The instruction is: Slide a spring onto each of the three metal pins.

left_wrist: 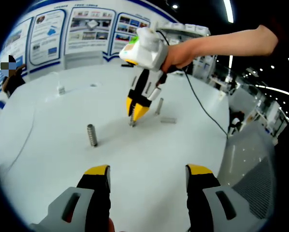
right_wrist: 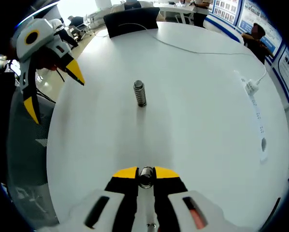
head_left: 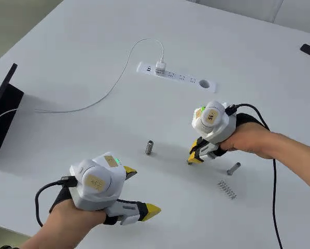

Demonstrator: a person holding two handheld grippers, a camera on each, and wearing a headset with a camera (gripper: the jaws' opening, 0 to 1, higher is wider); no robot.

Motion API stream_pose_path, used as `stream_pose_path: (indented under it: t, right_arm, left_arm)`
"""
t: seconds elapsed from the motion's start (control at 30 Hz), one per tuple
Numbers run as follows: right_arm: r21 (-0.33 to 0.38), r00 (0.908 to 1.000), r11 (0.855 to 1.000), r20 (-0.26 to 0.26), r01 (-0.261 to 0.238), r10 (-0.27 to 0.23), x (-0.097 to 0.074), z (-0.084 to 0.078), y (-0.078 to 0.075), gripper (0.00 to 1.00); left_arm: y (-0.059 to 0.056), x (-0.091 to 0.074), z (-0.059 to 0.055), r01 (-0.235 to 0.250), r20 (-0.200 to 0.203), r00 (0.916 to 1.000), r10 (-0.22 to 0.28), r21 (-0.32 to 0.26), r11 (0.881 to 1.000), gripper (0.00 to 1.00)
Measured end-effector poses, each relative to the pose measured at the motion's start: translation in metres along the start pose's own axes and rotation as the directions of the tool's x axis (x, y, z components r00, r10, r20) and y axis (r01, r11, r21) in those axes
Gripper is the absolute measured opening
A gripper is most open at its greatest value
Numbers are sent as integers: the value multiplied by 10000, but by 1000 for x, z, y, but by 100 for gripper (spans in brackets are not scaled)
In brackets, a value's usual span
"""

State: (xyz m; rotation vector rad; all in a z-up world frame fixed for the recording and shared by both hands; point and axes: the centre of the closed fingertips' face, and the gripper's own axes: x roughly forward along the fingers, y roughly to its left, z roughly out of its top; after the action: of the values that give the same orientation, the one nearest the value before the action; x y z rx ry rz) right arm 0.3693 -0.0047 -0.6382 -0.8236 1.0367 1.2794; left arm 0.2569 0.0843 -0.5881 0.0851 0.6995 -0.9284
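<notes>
White table (head_left: 82,62), seen from the head view, with two hand-held grippers over its near half.

Left gripper (head_left: 140,191): at the near left edge, above the surface. Its yellow-tipped jaws stand wide apart with nothing between them, as its own view confirms (left_wrist: 148,171).

Right gripper (head_left: 194,158): at centre right, tips pointed down at the table. The jaws are closed on a held pin (right_wrist: 145,177), whose round metal end shows between the yellow tips. This pin stands on the table with its long axis vertical. Whether it carries a spring cannot be told.

Power strip (head_left: 178,78): lies at the far side with a white charger (head_left: 160,67) plugged in. A white cable (head_left: 113,85) runs off to the left.

Upright pin (head_left: 149,147): stands between the two grippers, axis vertical, with a fitted spring (right_wrist: 140,96) coiled around its shaft.

Lying pin (head_left: 233,168): flat on the table just right of the right gripper, long axis running from lower left to upper right in the head view.

Loose spring (head_left: 226,189): flat on the table near the lying pin, on its near side and apart from it, axis running from upper left to lower right.
</notes>
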Motion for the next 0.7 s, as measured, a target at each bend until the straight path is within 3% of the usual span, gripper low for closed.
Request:
stream_pose_path:
  t: [0.7]
  right_arm:
    - [69, 9999, 9999, -77, -89, 90, 12, -4, 1, 17]
  left_arm:
    - [0, -2, -4, -77, -47, 10000, 76, -111, 9999, 64]
